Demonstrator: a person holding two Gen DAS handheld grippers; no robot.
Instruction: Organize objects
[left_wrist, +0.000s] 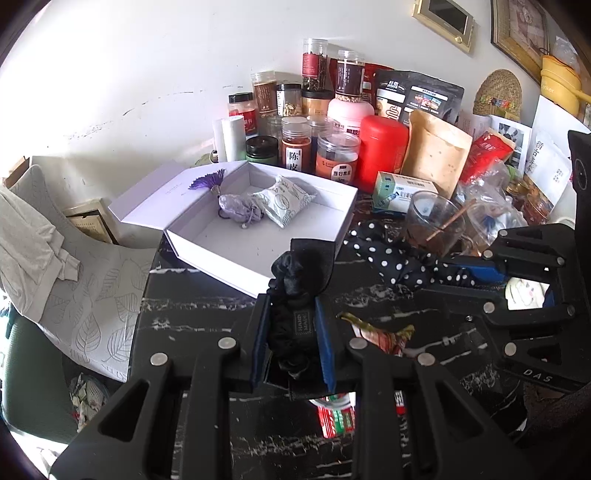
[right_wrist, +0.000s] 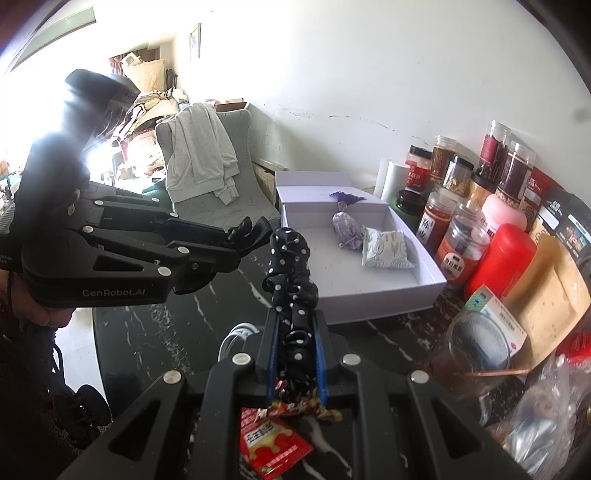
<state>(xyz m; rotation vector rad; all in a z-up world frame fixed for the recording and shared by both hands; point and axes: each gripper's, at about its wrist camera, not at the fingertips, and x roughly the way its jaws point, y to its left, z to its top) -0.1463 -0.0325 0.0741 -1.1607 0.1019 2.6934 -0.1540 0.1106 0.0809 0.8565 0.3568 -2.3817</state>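
My left gripper (left_wrist: 293, 321) is shut on a black scrunchie (left_wrist: 295, 269) and holds it just before the near edge of an open white box (left_wrist: 325, 229). The box holds a purple tasselled sachet (left_wrist: 238, 212) and a patterned white sachet (left_wrist: 282, 201). My right gripper (right_wrist: 297, 339) is shut on a black polka-dot scrunchie (right_wrist: 291, 266) and holds it above the dark marble table, left of the box (right_wrist: 406, 295). The left gripper (right_wrist: 236, 240) also shows in the right wrist view, and the polka-dot scrunchie (left_wrist: 388, 258) in the left wrist view.
Several jars, a red canister (left_wrist: 380, 147), pouches and a medicine carton (left_wrist: 399, 192) crowd the wall behind the box. A glass cup (left_wrist: 432, 221) stands right of it. Candy wrappers (left_wrist: 376, 334) and a red packet (right_wrist: 269, 443) lie on the table. A chair with draped cloth (right_wrist: 207, 155) stands left.
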